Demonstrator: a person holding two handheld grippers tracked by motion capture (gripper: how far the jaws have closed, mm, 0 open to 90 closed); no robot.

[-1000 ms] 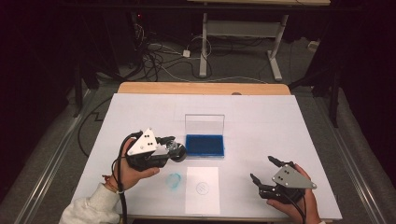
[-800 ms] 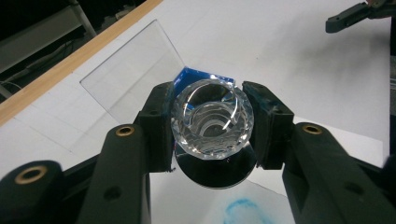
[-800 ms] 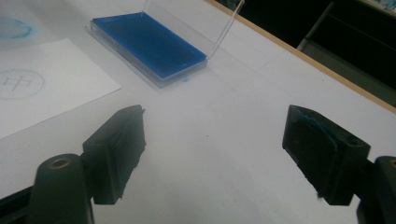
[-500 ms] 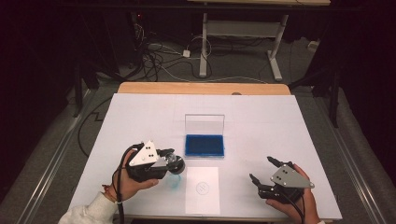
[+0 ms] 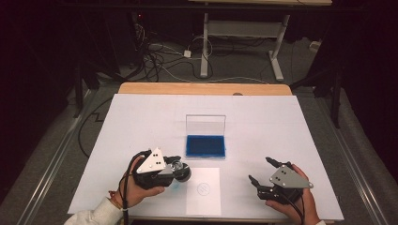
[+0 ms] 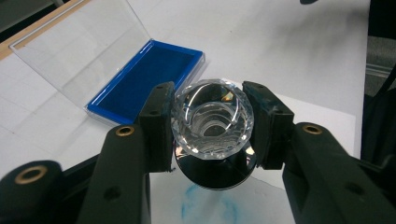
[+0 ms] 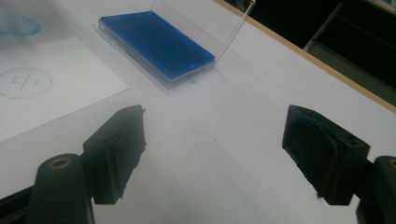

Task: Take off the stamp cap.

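My left gripper (image 6: 212, 127) is shut on a stamp (image 6: 212, 122) with a faceted clear knob and a round black base. In the high view the left gripper (image 5: 180, 169) holds the stamp (image 5: 183, 173) low over the table, just left of a white paper sheet (image 5: 203, 191) that bears a round blue stamped mark. A blue smear (image 6: 205, 205) lies under the stamp. The blue ink pad (image 5: 205, 145) sits in an open clear case behind the paper. My right gripper (image 5: 259, 169) rests at the front right, open and holding nothing (image 7: 215, 154).
The case's clear lid (image 5: 205, 124) stands upright behind the pad. The white table cover (image 5: 291, 126) stretches wide around it, with a wooden edge (image 5: 202, 89) at the back. Cables and desk legs (image 5: 204, 47) lie on the floor beyond.
My left gripper has moved toward the near edge and lower with the stamp, and now sits over the blue smear. The right gripper has stayed put.
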